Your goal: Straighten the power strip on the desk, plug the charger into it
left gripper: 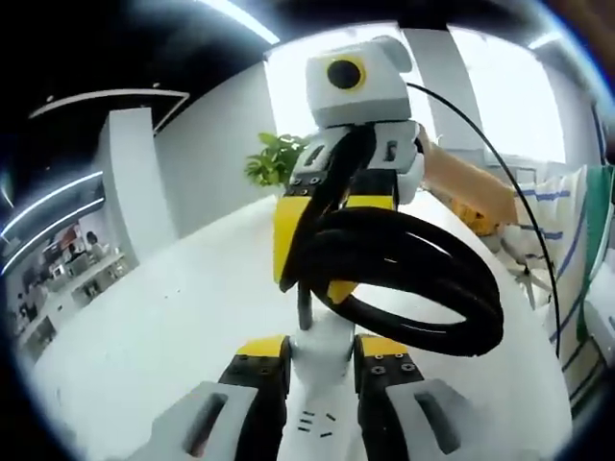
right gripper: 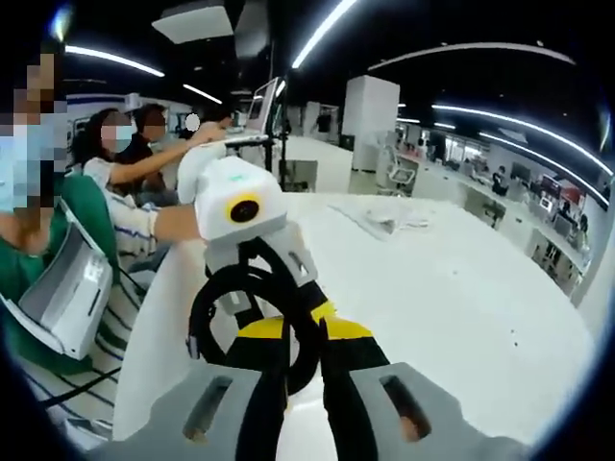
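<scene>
Both tools meet over the white tabletop (left gripper: 144,327). Left tool (left gripper: 322,360) pinches the white power strip (left gripper: 322,336); right tool (left gripper: 332,245) clamps its coiled black cable (left gripper: 413,279) (plug hidden). Strip not yet straightened; charger unseen, plugging remains.

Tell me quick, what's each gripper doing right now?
Left gripper: fingers closed on the white power strip.
Right gripper: fingers closed on the coiled black cable.
</scene>
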Action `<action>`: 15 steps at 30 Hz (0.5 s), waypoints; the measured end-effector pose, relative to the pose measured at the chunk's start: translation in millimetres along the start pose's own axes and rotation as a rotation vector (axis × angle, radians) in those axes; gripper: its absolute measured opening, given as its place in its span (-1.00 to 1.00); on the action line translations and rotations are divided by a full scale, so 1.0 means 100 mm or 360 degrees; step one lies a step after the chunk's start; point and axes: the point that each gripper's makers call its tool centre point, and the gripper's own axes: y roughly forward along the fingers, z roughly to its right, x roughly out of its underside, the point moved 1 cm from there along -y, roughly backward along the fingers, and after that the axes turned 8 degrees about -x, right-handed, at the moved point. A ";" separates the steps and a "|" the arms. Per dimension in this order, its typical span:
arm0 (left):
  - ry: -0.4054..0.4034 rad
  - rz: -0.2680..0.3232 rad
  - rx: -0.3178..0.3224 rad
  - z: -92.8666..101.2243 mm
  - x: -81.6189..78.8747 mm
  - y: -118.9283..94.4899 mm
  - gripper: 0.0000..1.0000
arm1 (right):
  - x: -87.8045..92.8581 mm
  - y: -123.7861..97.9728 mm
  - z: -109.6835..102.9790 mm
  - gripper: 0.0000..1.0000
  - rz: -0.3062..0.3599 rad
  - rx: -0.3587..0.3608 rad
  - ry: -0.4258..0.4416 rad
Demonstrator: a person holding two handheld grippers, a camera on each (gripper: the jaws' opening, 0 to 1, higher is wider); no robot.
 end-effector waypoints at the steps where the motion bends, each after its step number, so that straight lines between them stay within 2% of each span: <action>1: -0.0003 0.0000 0.0004 0.00 0.00 0.00 -0.49 | 0.00 0.01 0.00 -0.79 -0.0003 -0.0005 -0.0002; 7: 0.0003 -0.0004 0.0009 0.02 0.01 0.00 -0.49 | 0.00 0.01 -0.04 -0.77 -0.0076 -0.0013 -0.0060; 11: 0.0001 -0.0003 0.0014 0.02 0.01 0.00 -0.49 | 0.00 0.00 -0.07 -0.70 -0.0068 -0.0046 -0.0052; 15: 0.0003 -0.0002 0.0018 0.02 0.01 0.01 -0.49 | 0.02 -0.01 -0.07 -0.71 -0.0049 -0.0054 -0.0039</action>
